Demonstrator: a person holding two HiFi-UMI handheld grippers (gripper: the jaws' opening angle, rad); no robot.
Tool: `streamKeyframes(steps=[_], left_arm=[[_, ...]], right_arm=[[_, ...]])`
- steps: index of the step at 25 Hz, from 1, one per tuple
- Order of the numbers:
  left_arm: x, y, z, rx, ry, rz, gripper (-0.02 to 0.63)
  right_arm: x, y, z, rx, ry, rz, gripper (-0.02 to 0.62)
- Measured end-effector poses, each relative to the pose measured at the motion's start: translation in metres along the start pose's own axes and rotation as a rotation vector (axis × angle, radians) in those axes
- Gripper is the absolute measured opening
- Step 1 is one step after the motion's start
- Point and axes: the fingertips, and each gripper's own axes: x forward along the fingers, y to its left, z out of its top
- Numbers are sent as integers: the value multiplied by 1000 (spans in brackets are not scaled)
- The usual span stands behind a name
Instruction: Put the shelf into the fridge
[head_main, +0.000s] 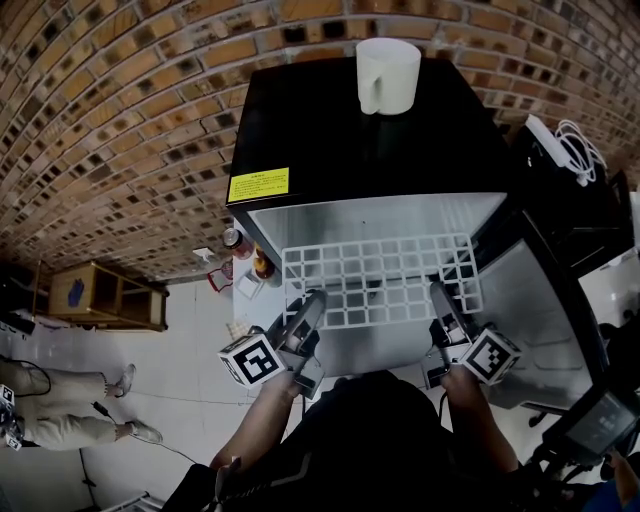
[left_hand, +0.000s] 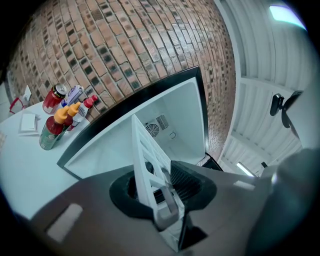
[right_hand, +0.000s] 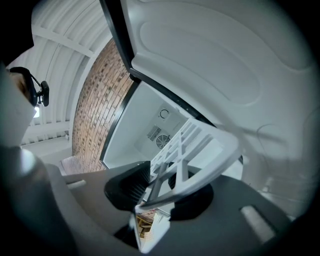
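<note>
Both forearms (head_main: 262, 420) of the person are reaching out from the near edge of the head view, each holding a gripper level toward the open fridge (head_main: 330, 130).

At the far left, bottles (head_main: 250, 255) are standing on a white surface beside the fridge, in front of the brick wall (head_main: 110, 120).

Next, the left gripper (head_main: 312, 300) is pinching the near left part of the white grid shelf (head_main: 380, 280); in the left gripper view its jaws (left_hand: 161, 186) are pressing on the shelf's rim (left_hand: 145, 150) from both sides.

Between the grippers, the shelf is lying flat at the mouth of the fridge cavity. Its long axis is running left to right across the opening, and its far edge is pointing toward the back wall. A white mug (head_main: 388, 75) is sitting on the black fridge top beyond it.

On the right, the right gripper (head_main: 440, 292) is clamping the shelf's near right part, its jaws (right_hand: 160, 187) closing on the rim (right_hand: 195, 150). The fridge door (head_main: 535, 300) is standing open just beside it.
</note>
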Motion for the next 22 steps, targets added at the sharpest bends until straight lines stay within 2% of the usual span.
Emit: streamKeyframes(steps=[6, 10, 22], left_arm=[[0, 4, 3, 12, 14, 37, 96], [0, 6, -1, -15, 14, 24, 95], [5, 8, 6, -4, -34, 31, 92]], right_arm=[[2, -2, -1, 20, 0, 1, 124], [5, 2, 1, 14, -1, 6, 123], [13, -4, 6, 10, -12, -18, 124]])
